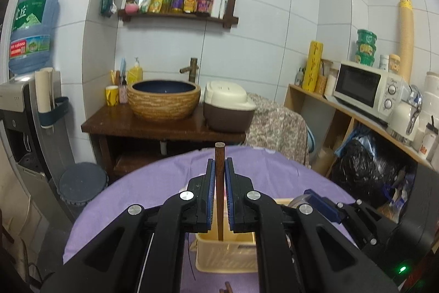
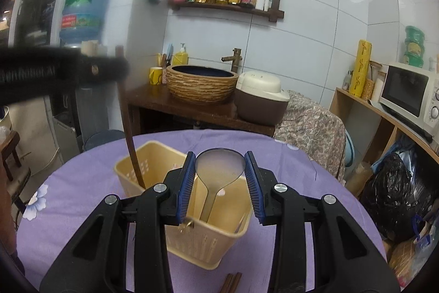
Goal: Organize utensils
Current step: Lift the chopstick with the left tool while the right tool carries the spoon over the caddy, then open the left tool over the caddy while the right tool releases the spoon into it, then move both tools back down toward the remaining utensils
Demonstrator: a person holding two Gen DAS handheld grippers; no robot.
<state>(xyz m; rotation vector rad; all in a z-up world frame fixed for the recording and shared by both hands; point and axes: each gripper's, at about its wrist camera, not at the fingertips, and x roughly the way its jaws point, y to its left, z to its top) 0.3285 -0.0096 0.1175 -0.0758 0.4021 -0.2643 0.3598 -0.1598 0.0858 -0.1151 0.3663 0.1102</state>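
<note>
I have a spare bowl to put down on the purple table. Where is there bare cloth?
Free: the cloth right of the basket, out to the table's edge, and the strip behind it. Left is open beside the printed flower. Crowded: the basket itself, with the ladle, the wooden stick and both grippers over it.
</note>
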